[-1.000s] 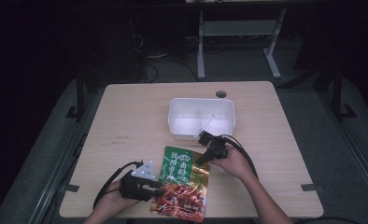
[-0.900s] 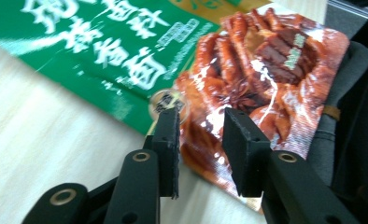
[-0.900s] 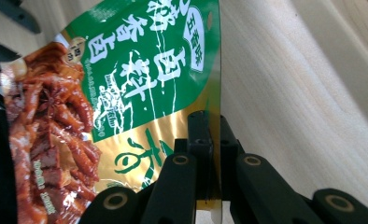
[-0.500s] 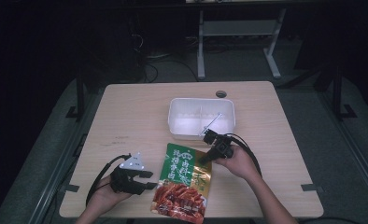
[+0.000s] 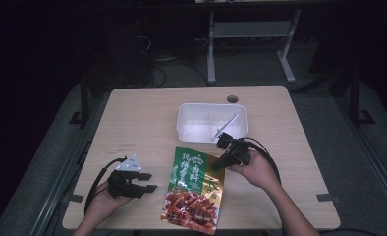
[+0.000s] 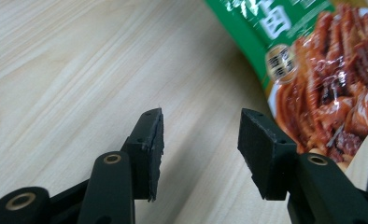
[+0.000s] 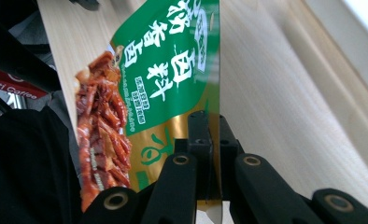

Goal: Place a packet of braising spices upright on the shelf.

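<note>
A green, gold and red snack bag (image 5: 194, 189) lies near the table's front edge, its lower end past the edge. My right gripper (image 5: 221, 164) is shut on the bag's right edge, which shows pinched between the jaws in the right gripper view (image 7: 214, 126) with the bag (image 7: 163, 74) hanging off to one side. My left gripper (image 5: 148, 181) rests to the left of the bag, apart from it. Its jaws have just been opening and stand open with only bare table between them (image 6: 201, 149). The bag's red end (image 6: 322, 93) lies just beyond the right jaw.
A white two-part tray (image 5: 182, 123) holding a thin metal utensil (image 5: 226, 127) stands behind the bag at mid-table; its wall (image 7: 350, 32) is close to my right gripper. The wooden table (image 5: 142, 123) has bare room on its left half. Dark floor and a table frame lie beyond.
My left gripper has let go of the bag's left edge, opened, and drawn away to the left. My right gripper has risen a little with the bag's right edge.
</note>
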A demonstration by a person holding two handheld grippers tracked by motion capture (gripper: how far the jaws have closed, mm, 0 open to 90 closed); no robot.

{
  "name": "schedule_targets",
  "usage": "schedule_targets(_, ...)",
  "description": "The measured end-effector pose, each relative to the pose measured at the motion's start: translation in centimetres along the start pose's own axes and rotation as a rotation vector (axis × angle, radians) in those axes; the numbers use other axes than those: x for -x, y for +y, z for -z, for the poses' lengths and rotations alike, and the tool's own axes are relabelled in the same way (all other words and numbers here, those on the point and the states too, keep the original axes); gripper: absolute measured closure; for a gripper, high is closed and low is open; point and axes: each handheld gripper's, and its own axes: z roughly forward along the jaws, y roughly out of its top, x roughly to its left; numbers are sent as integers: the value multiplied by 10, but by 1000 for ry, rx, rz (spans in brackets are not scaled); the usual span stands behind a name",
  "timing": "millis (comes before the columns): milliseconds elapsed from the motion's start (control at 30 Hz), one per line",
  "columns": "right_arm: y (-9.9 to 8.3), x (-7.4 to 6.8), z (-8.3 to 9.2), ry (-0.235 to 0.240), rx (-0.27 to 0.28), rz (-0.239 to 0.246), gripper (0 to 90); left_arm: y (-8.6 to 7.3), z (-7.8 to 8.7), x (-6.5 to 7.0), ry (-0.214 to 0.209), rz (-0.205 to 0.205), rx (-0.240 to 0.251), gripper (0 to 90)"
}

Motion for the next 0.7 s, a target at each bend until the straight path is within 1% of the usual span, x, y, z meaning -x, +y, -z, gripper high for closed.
schedule_targets(100,3,-6,10,-5,10,19,896,-1,1,-2,8,0,-4,502)
schedule_targets(133,3,-6,10,-5,10,19,896,-1,1,-3,14,6,-1,502)
schedule_targets(167,6,-11,16,-7,18,30,896,-2,1,-5,19,9,-3,502)
schedule_targets(333,12,-25,31,-14,31,64,896,-4,2,-8,27,19,-5,502)
schedule_targets(367,12,-25,31,-14,31,64,896,-4,2,-9,30,22,-6,502)
schedule_targets(400,14,-31,36,-17,37,77,897,-5,3,-10,33,26,-7,502)
schedule_targets(567,21,-45,52,-24,53,115,897,-6,3,-12,37,34,-8,501)
schedule_targets(600,21,-45,52,-24,53,115,897,-6,3,-12,37,34,-8,501)
schedule_targets(633,23,-51,59,-29,61,134,898,-7,3,-12,38,35,-7,501)
schedule_targets(700,25,-57,67,-35,72,152,898,-7,3,-13,38,40,-7,501)
